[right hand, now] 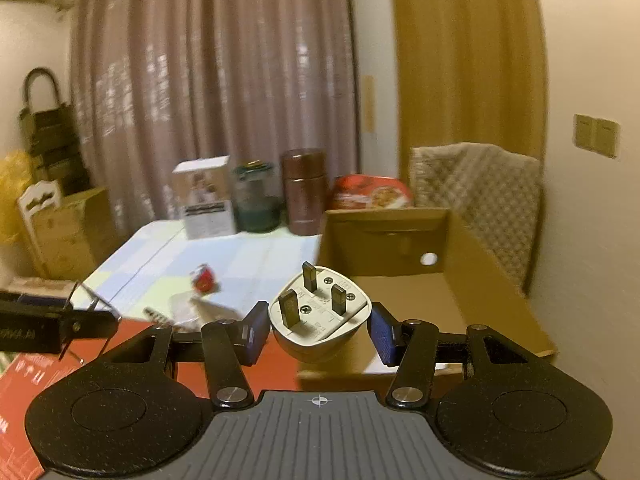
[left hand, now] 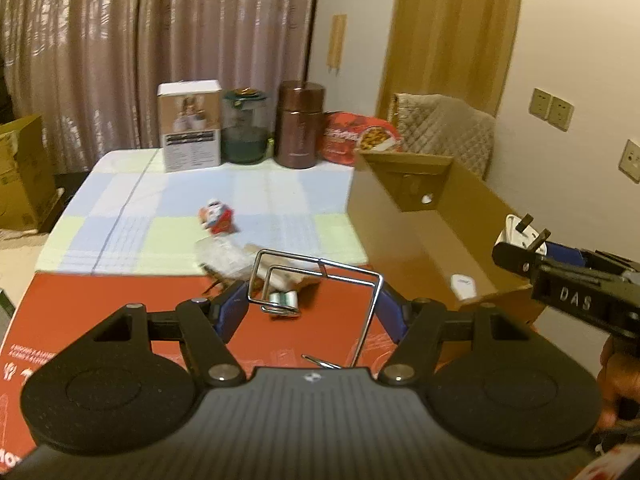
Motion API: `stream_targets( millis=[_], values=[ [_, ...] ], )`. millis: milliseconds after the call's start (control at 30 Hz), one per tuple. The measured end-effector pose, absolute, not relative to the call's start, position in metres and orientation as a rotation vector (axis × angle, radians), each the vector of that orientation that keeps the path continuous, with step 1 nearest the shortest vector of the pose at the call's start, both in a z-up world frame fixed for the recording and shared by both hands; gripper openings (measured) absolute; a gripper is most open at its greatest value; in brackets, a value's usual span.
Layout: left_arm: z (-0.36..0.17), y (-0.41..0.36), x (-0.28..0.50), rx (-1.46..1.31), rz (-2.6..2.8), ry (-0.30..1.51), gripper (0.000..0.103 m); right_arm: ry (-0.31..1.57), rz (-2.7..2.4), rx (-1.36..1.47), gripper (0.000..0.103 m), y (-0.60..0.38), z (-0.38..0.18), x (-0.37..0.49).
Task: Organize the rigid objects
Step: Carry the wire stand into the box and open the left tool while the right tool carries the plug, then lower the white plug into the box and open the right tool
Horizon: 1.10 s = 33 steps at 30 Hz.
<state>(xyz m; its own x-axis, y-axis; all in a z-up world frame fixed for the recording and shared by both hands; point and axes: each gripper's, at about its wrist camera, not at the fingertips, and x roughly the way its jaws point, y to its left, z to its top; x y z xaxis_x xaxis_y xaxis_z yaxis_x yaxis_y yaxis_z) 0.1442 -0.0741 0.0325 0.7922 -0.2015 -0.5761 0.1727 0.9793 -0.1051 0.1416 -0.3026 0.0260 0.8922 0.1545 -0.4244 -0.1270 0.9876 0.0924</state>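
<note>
Left claw grips a wire rack; right claw clamps a plug, both held short of the box. One white item lies inside; a toy and clutter remain on the desk.

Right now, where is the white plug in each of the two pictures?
Left wrist view: the white plug sits at the right edge, held in the right gripper, above the cardboard box.
Right wrist view: the plug is at the lower centre, between the blue pads, prongs facing up.
Shared landmark: the brown flask at the table's far end.
</note>
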Motion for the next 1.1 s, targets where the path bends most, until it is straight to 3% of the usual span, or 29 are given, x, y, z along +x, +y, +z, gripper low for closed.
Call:
stream_targets(
  millis=[633, 1100],
  values=[
    [0.034, -0.198, 0.206, 0.035, -0.410, 0.625, 0.064, 0.517, -0.036, 0.190, 0.050, -0.405, 0.015, 0.178],
    [0.003, -0.225, 0.231, 0.061, -0.459, 0.688, 0.064, 0.570, -0.056, 0.241, 0.050, -0.427, 0.002, 0.187]
  ],
)
